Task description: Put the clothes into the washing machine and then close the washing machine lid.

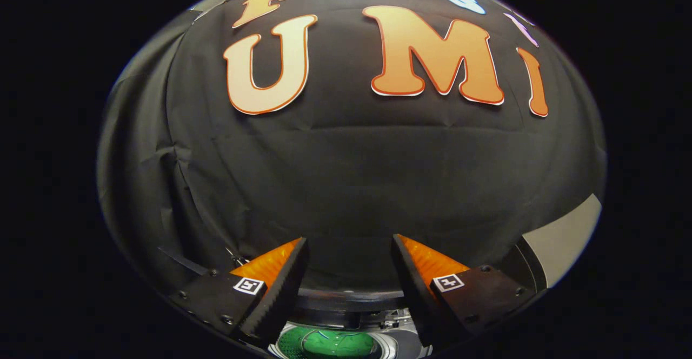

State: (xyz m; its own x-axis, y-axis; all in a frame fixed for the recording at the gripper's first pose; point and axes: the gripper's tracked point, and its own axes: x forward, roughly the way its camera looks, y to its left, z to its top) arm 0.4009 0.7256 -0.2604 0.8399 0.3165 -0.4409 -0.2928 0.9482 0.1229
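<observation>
The black cloth wall takes up nearly everything ahead of the gripper, hanging in soft creases from twelve o'clock down to the fingers, with a pale panel showing past its edge at about four o'clock. Far smaller, down at six o'clock between and below the fingers, sits the washing machine: a grey top with a round opening, and inside it something green that could be the drum or a garment already dropped in, I cannot tell which. I also cannot tell where the lid stands. The gripper is held high and level, its fingers spread wide apart with nothing between them, so no clothing is in its grasp. From where it points, the worry is aim: the fingers look at the wall and not at the machine, so a blind drop toward the opening could catch the rim or push on the grey top instead of reaching in. If the lid is the next thing to handle, spread fingers coming down off-centre may slip past its edge, or trap any cloth hanging over the rim when it swings shut.
</observation>
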